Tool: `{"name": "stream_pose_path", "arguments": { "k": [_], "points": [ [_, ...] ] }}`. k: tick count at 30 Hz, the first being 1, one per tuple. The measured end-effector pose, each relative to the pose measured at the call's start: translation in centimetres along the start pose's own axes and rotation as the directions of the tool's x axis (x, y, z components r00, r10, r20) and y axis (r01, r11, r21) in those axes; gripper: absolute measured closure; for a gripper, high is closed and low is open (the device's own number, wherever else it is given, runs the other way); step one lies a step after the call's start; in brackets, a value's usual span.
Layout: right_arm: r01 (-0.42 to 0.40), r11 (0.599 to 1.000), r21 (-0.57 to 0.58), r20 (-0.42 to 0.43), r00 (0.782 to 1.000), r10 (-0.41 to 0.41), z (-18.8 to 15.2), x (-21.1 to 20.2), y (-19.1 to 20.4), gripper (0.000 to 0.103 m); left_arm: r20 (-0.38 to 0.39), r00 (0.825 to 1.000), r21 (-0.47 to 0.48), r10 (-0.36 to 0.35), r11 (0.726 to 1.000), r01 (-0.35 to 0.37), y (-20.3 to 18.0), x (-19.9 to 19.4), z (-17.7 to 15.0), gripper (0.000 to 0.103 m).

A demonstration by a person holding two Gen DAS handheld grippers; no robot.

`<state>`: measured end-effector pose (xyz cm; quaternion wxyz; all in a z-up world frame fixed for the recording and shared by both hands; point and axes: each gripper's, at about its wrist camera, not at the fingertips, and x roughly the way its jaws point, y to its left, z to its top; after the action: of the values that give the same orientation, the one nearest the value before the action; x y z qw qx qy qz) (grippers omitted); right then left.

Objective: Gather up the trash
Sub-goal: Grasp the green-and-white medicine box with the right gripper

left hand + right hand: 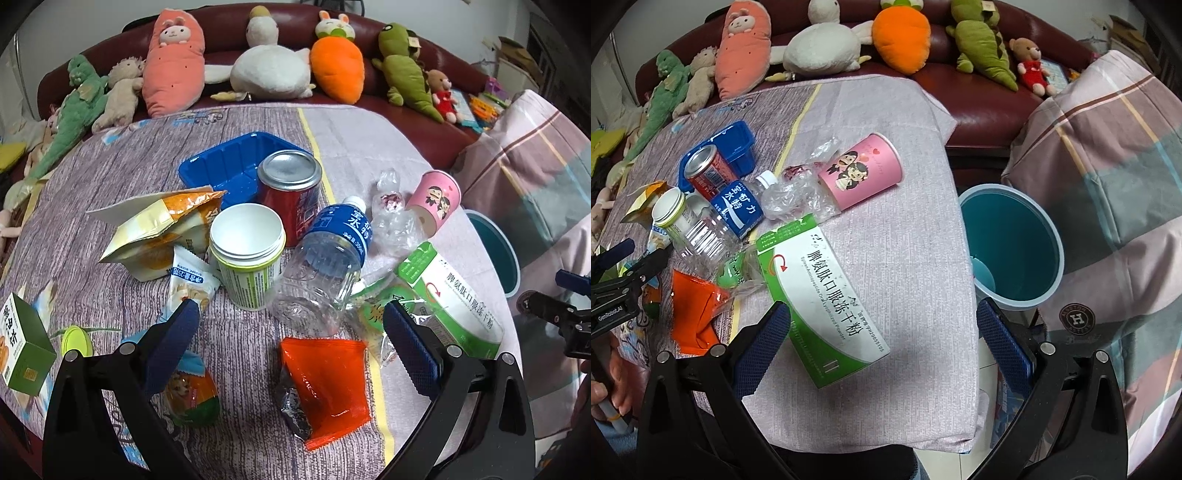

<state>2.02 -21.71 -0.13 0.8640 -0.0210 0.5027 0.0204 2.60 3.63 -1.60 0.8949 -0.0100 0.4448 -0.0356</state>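
The left gripper (291,332) hovers above the cloth-covered table (258,122), its blue-padded jaws spread wide and holding nothing. Between its fingers, toward 6 o'clock in the left wrist view, lies a crumpled orange foil wrapper (327,384). Just past it at 12 o'clock a clear plastic water bottle with a blue label (325,266) lies on its side, touching a white paper cup with a green printed band (248,254) at its 9 o'clock. Behind these stands a red metal can with a silver top (290,192), and beyond that a blue plastic tray (229,166). A torn yellow and orange snack bag (162,229) sits at 9 o'clock of the cup, and a small green carton (24,347) rests near the table's edge at 8 o'clock. The right gripper (882,332) is likewise wide open and empty, poised over the near end of a green and white medicine box (820,291) lying flat on the table. At 12 o'clock of that box a pink paper cup with a cartoon couple (862,171) lies tipped on its side, beside crumpled clear plastic film (798,195). Off the table at 3 o'clock stands a teal round waste bin (1012,247) with its mouth open. Plush toys (269,62) line the dark red sofa (424,125) at the far side.
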Motion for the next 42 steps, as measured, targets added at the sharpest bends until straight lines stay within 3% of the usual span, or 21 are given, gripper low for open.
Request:
{"name": "stream_pose_path", "arguments": {
  "k": [18,28,34,35,36,42],
  "points": [
    [-0.07,0.997,-0.038,-0.105,0.992,0.065,0.6,3.2,1.5,0.006,-0.013,1.0,0.02,-0.028,0.999,0.028,1.7,1.1,-0.1,0.003],
    [-0.156,0.98,-0.123,-0.265,0.957,0.119,0.6,8.4,4.4,0.006,-0.056,0.996,0.091,-0.076,0.993,0.081,1.6,1.9,0.0,0.003],
    [-0.167,0.966,-0.197,-0.325,0.941,0.096,0.6,11.4,5.9,0.006,-0.086,0.992,0.119,-0.089,0.988,0.099,1.3,2.0,0.5,0.003],
    [-0.172,0.964,-0.202,-0.322,0.942,0.1,0.6,11.5,6.0,0.009,-0.092,0.991,0.121,-0.097,0.987,0.108,1.2,2.0,0.7,0.003],
    [-0.189,0.959,-0.212,-0.312,0.943,0.117,0.5,11.5,6.2,0.028,-0.099,0.99,0.126,-0.105,0.985,0.117,0.9,1.9,0.9,0.003],
    [-0.244,0.956,-0.161,-0.295,0.937,0.189,0.5,10.7,5.4,0.03,-0.124,0.984,0.216,-0.129,0.964,0.154,-1.7,1.7,2.6,0.003]
  ]
}}
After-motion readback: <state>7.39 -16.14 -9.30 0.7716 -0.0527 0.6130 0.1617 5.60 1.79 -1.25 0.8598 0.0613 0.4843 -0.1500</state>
